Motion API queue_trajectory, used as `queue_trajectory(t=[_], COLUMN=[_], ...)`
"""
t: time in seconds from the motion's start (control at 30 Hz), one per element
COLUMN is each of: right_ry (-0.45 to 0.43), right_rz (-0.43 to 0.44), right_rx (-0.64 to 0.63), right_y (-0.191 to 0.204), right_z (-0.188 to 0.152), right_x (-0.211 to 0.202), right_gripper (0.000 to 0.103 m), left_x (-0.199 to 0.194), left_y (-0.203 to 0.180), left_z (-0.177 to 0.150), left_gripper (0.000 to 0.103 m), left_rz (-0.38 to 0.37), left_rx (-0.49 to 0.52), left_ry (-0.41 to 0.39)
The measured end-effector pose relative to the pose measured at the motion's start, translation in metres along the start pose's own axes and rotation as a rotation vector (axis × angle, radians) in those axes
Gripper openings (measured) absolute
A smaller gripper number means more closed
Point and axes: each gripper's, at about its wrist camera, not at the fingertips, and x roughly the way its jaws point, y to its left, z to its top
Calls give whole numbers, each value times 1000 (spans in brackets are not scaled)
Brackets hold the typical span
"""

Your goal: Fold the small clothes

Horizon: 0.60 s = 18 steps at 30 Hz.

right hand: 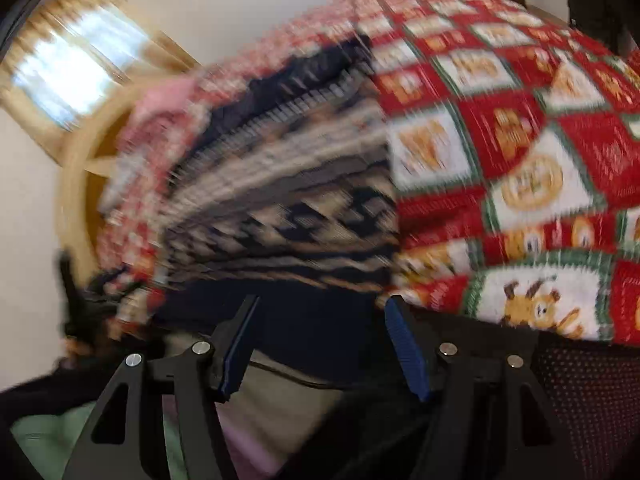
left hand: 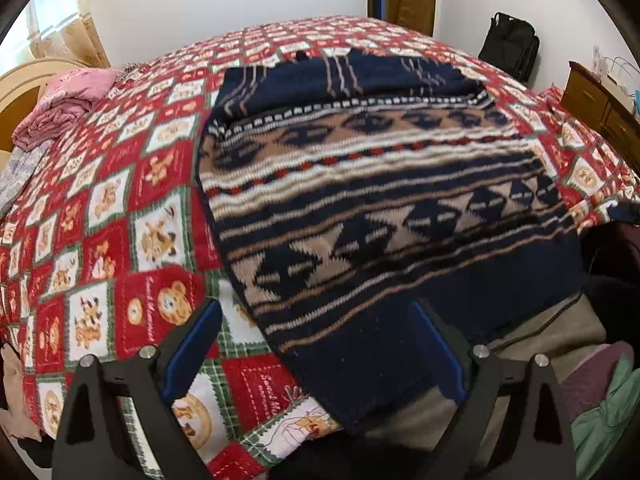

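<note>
The left hand-held gripper stood wide, its jaws empty, over the near hem of the navy patterned sweater. The right hand-held gripper was likewise spread and empty. The sweater lay on the bed's red checked blanket, hem overhanging.
</note>
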Motion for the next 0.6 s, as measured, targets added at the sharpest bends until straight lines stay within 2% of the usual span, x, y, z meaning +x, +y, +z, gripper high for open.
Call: queue_trajectory(t=[0.17, 0.2, 0.3, 0.47, 0.5, 0.53, 0.6], right_ry=[115, 126, 140, 182, 188, 194, 201], right_rz=[10, 2, 36, 83, 94, 106, 128], right_rx=[69, 64, 68, 42, 36, 23, 2], right_y=[-21, -21, -23, -18, -16, -12, -7], right_z=[-13, -14, -16, -17, -18, -19, -20], right_x=[46, 51, 58, 65, 66, 68, 71], right_gripper=[64, 64, 53, 52, 48, 34, 14], left_x=[14, 12, 4, -7, -7, -9, -11], left_y=[-1, 1, 9, 26, 29, 31, 36], left_z=[-6, -7, -5, 0, 2, 3, 4], left_gripper=[96, 96, 96, 96, 96, 96, 96], left_rz=[-11, -7, -14, -10, -7, 1, 4], left_rx=[0, -3, -29, -87, -91, -97, -108], left_ry=[54, 47, 23, -17, -22, -30, -39])
